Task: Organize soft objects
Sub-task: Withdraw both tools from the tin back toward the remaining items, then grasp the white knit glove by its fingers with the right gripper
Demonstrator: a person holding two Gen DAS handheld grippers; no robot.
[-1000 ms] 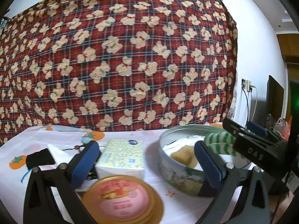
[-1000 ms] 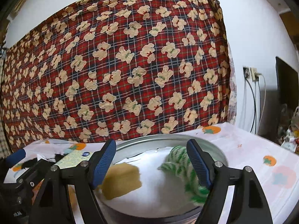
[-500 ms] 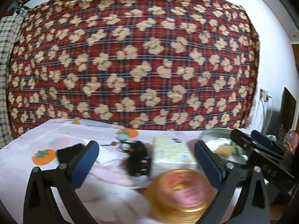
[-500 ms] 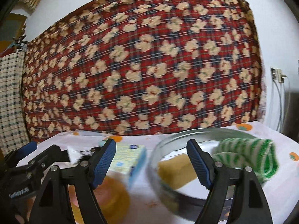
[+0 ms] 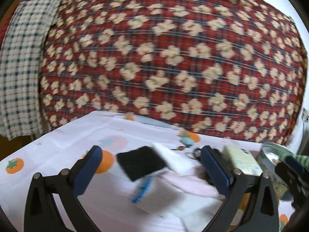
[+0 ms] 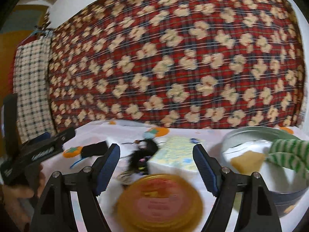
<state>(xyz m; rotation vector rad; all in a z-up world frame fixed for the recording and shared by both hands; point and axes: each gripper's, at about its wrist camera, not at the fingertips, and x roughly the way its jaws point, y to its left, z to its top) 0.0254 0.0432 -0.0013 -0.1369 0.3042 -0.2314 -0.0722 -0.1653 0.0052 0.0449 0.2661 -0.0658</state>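
Observation:
My left gripper (image 5: 150, 163) stands open above the white tablecloth. A black cloth piece (image 5: 141, 162) and a white sock with a blue stripe (image 5: 152, 195) lie between and below its fingers, untouched, and a pale pink cloth (image 5: 195, 183) lies to their right. My right gripper (image 6: 156, 163) is also open and holds nothing, above a golden round lid (image 6: 160, 201). A round metal tin (image 6: 241, 133) at the right holds a yellow sponge (image 6: 249, 160) and a green-striped sock (image 6: 289, 154). The left gripper (image 6: 38, 150) shows at the left edge of the right wrist view.
A yellow-patterned tissue pack (image 6: 177, 154) and a black tangled trinket (image 6: 143, 154) lie on the tablecloth (image 5: 81, 135) behind the lid. A red plaid blanket (image 5: 164, 58) hangs behind the table, with a checked cloth (image 5: 21, 67) at its left. The picture is motion-blurred.
Both views have swung left. The tin has slid from the middle to the right edge. The black cloth and white sock now lie between the left fingers. Both grippers stayed open.

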